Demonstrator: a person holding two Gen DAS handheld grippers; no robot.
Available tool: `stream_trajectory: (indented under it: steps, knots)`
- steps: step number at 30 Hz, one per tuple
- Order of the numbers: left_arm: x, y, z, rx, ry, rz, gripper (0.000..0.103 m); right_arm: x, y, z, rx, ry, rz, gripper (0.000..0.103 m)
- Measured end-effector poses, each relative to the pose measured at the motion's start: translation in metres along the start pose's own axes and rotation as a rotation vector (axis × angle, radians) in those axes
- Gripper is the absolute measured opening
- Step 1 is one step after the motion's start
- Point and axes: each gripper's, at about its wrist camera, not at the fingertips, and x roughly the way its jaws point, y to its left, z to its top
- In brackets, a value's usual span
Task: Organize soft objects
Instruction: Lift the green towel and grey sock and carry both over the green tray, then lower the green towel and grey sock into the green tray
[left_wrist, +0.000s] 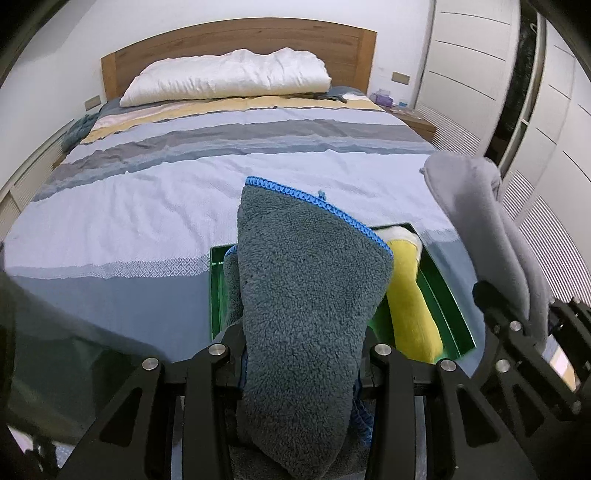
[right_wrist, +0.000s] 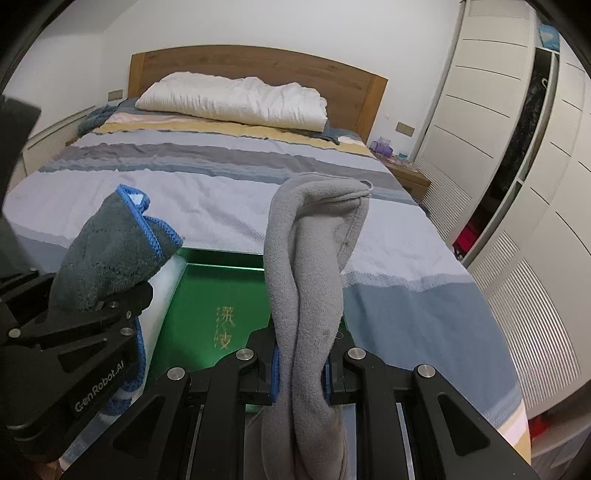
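Left gripper (left_wrist: 301, 354) was clamped on a dark teal towel (left_wrist: 306, 295), held above the green tray (right_wrist: 207, 295) on the bed (left_wrist: 147, 206). Right gripper (right_wrist: 301, 363) pinched a gray cloth (right_wrist: 310, 258) over the same tray. A yellow sock (left_wrist: 412, 299) lay inside it.

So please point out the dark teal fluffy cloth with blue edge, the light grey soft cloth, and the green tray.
Dark teal fluffy cloth with blue edge (left_wrist: 306, 288), left wrist view, its middle.
Light grey soft cloth (right_wrist: 314, 258), right wrist view, mid fold.
Green tray (right_wrist: 207, 295), right wrist view, bare floor.
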Motion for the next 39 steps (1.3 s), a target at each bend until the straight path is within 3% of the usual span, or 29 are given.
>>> stream_trajectory:
  steps: [3, 10, 39]
  knots:
    - [0.007, -0.001, 0.003, -0.004, -0.014, 0.036, 0.034, 0.021, 0.005, 0.004, -0.023, 0.008, -0.003, 0.016]
    - [0.022, -0.006, 0.0, -0.002, -0.016, 0.042, 0.034, 0.054, 0.002, 0.019, -0.029, 0.025, 0.01, 0.016]
    - [0.05, -0.01, -0.001, -0.003, -0.003, 0.064, 0.035, 0.095, -0.006, 0.018, -0.052, 0.083, 0.047, 0.017]
